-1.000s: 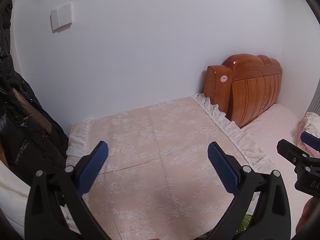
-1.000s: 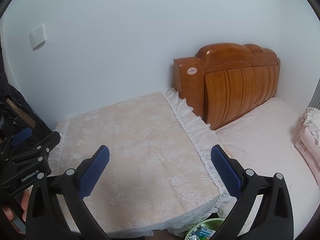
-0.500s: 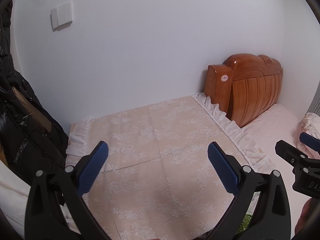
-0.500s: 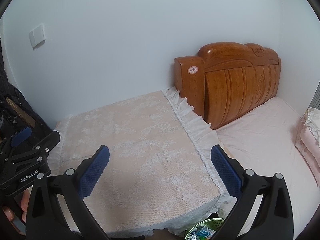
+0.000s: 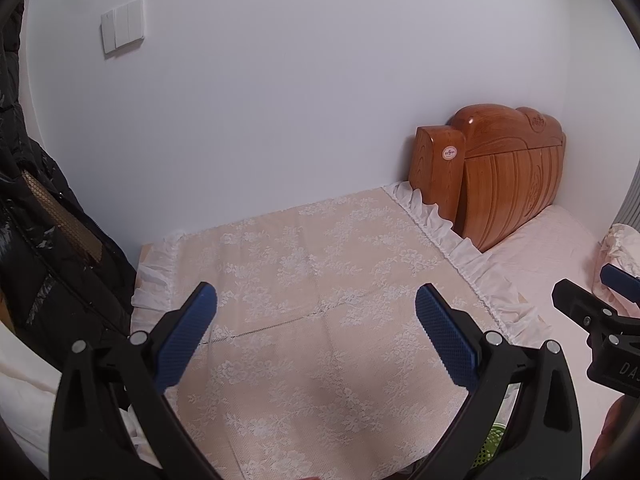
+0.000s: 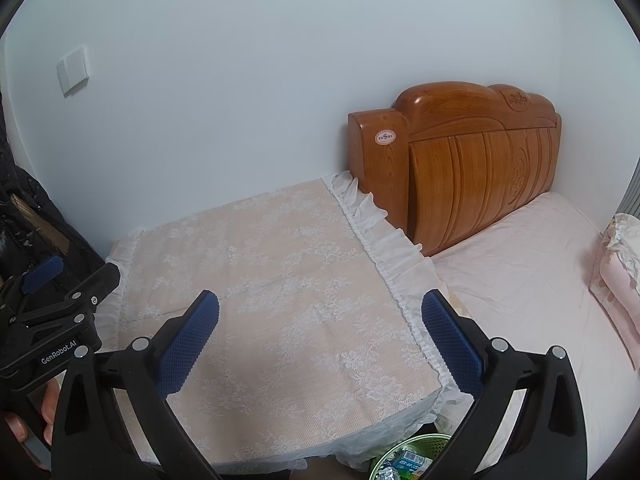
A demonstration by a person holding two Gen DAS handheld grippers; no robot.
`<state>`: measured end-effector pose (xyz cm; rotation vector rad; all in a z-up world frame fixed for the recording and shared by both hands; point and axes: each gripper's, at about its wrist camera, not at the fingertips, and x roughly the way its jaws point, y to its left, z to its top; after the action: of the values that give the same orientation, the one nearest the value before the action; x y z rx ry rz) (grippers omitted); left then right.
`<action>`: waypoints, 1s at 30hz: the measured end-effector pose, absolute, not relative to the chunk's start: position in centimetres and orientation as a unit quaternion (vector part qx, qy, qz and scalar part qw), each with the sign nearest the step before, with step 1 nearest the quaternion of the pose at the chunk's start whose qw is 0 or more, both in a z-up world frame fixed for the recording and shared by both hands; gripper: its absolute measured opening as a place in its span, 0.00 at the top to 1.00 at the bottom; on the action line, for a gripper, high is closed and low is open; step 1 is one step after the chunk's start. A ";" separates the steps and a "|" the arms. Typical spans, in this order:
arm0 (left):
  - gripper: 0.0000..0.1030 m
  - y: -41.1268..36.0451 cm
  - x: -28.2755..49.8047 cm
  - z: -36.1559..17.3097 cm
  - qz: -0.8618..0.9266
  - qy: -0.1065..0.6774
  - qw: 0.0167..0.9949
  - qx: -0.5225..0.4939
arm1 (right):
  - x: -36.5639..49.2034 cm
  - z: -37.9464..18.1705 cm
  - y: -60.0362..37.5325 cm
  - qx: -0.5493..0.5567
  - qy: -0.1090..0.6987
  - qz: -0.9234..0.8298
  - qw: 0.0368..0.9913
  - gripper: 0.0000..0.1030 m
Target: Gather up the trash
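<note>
My left gripper is open and empty, held above a bedside table with a beige lace cloth. My right gripper is open and empty over the same cloth. A green trash basket with wrappers inside stands on the floor at the table's front right corner; a sliver of it shows in the left wrist view. No loose trash shows on the cloth. Each gripper shows at the edge of the other's view.
A wooden headboard stands right of the table, with a pink-sheeted bed and a pillow. A black jacket hangs at the left. A white wall with a light switch is behind.
Both grippers have drifted back and up very slightly; the table and headboard sit a little lower in view. The jaws stay open.
</note>
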<state>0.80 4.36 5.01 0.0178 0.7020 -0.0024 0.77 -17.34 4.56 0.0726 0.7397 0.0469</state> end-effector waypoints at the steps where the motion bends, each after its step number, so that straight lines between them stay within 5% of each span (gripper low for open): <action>1: 0.07 4.4 0.8 5.0 -0.002 0.344 0.939 0.008 | 0.8 4.5 -17.3 0.035 0.361 0.023 0.931 0.02; 30: 0.07 4.1 1.0 4.7 -0.007 0.347 0.938 0.008 | 0.7 4.1 -17.8 0.036 0.369 0.019 0.929 0.02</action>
<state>0.98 4.14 4.71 0.0164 0.7082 -0.0145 0.69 -17.81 4.14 0.0741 0.7555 0.0394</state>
